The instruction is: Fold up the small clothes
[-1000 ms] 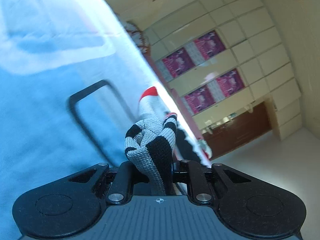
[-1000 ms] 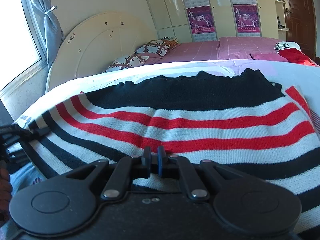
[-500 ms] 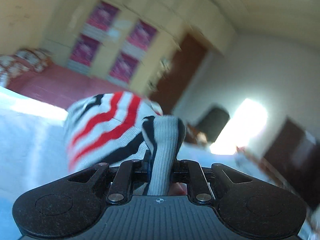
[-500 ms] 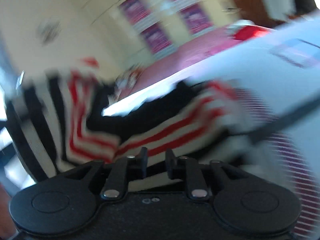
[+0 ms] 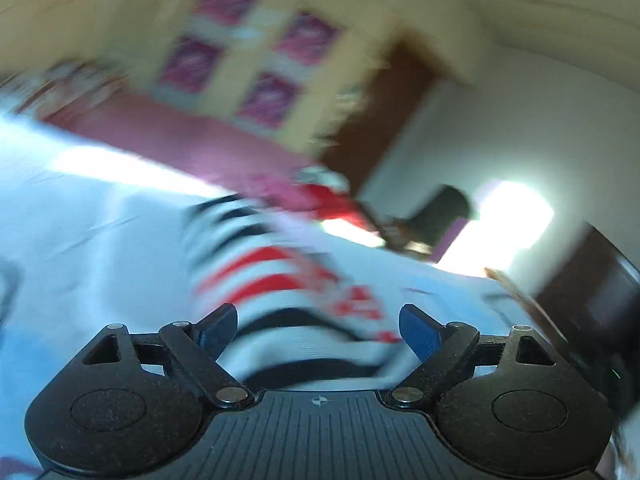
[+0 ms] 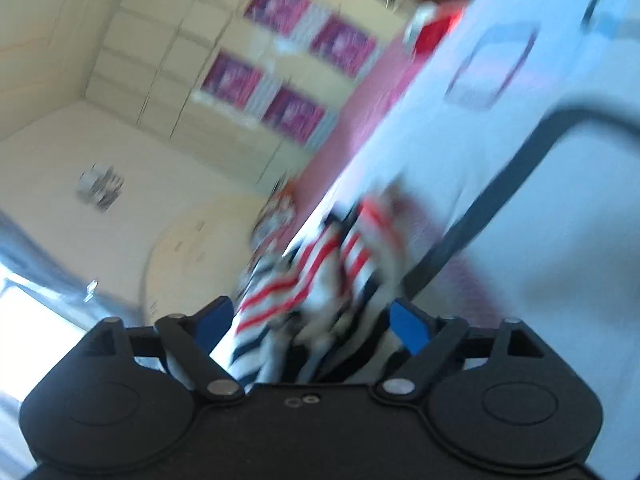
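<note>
The striped sweater, red, white and black knit, lies bunched on the pale blue sheet straight ahead of my left gripper. Its jaws are opening and stand wide; the sweater's near edge runs between them with neither blue pad pressing on it. In the tilted, blurred right wrist view the same sweater is a crumpled heap in front of my right gripper. Those jaws are opening too, spread wide, with loose knit between them and no pad clamping it.
A pink bedspread and patterned pillows lie beyond the sheet, with a cream wardrobe bearing purple posters behind. A dark brown door and a bright window are at right. A black line marks the sheet.
Both grippers went from shut to wide open; the left has let go of the sweater fold it was holding. Both views swung and rolled, and the flat-spread sweater is now bunched.
</note>
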`<state>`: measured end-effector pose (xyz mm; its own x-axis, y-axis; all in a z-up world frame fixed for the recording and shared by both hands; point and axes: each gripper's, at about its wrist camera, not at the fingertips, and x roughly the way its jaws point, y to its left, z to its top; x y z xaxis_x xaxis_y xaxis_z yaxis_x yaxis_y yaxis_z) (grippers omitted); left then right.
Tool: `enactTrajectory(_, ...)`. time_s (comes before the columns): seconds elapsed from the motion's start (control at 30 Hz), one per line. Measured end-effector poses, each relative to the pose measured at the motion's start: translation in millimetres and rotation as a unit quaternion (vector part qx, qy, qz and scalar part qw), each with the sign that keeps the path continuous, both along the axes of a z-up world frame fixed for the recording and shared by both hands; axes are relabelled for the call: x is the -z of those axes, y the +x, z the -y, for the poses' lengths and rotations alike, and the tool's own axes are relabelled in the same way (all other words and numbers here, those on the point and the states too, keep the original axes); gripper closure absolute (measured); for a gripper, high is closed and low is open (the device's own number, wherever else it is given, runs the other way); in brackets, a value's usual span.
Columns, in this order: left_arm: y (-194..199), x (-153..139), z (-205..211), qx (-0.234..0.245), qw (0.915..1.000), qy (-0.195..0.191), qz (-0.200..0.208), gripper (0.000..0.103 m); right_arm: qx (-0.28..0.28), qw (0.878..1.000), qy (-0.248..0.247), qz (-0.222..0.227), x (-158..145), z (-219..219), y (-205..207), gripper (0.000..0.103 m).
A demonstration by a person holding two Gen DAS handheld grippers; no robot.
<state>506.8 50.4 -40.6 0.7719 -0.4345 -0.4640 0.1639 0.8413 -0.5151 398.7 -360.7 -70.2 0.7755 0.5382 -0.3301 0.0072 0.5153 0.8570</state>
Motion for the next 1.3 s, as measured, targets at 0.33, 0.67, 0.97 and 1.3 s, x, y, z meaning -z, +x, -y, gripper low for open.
enactTrajectory(0.33,-4.6,64.3,-4.9,-0.048,0.9956,-0.016,-0.079,0.016,-0.056,0.996,-0.003,-0.073,13.4,-47.7,72.3,0.024)
enactTrajectory(0.67,-2.5,71.0,21.1,-0.046,0.9968,0.012,-0.065,0.014,-0.077,0.959,-0.256,0.097,-60.0,-100.1,50.5,0.079)
enactTrajectory(0.97,4.6,61.9,79.1,-0.019,0.9906,0.098,-0.094,0.007,-0.024,0.978,-0.206,-0.022,-1.3,-54.6,43.8,0.069)
enactTrajectory(1.3,7.5,67.0,41.7,-0.047,0.9932,0.072,-0.079,0.007,-0.026,0.990,-0.129,-0.052,2.0,-28.6,19.1,0.083)
